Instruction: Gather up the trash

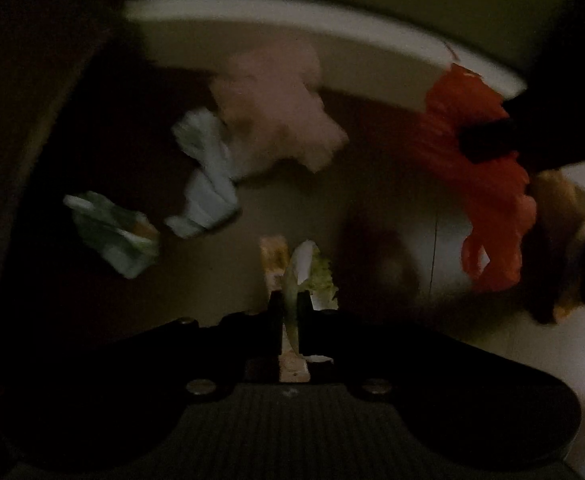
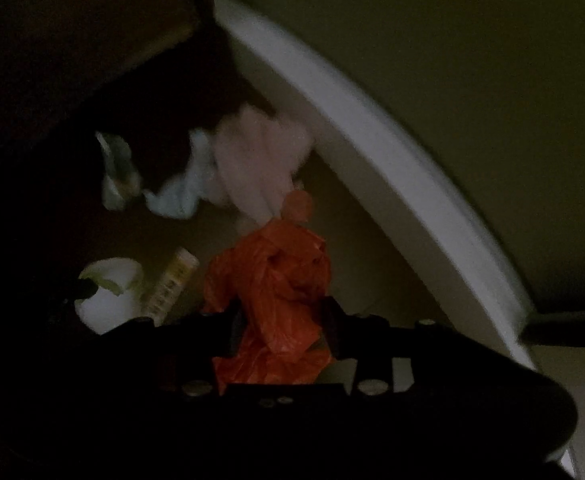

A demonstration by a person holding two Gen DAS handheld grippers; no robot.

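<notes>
- My left gripper (image 1: 290,304) is pinching a thin green-and-white wrapper (image 1: 306,270), its fingers nearly pressed together.
- My right gripper (image 2: 282,320) is clamping a crumpled orange plastic bag (image 2: 276,280).
- Beyond them, a pink wad (image 1: 280,108), a pale blue scrap (image 1: 208,176) and a greenish packet (image 1: 112,232) are lying on the dim floor by the white baseboard (image 1: 292,24).

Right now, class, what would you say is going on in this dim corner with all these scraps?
A person is gathering litter with two handheld grippers. The left gripper is shut on a thin green-and-white wrapper. The right gripper is closed on a crumpled orange plastic bag. On the floor by the white baseboard lie a pink bag, a pale blue scrap and a greenish wrapper, not yet collected. The views are dark and blurred.
</notes>
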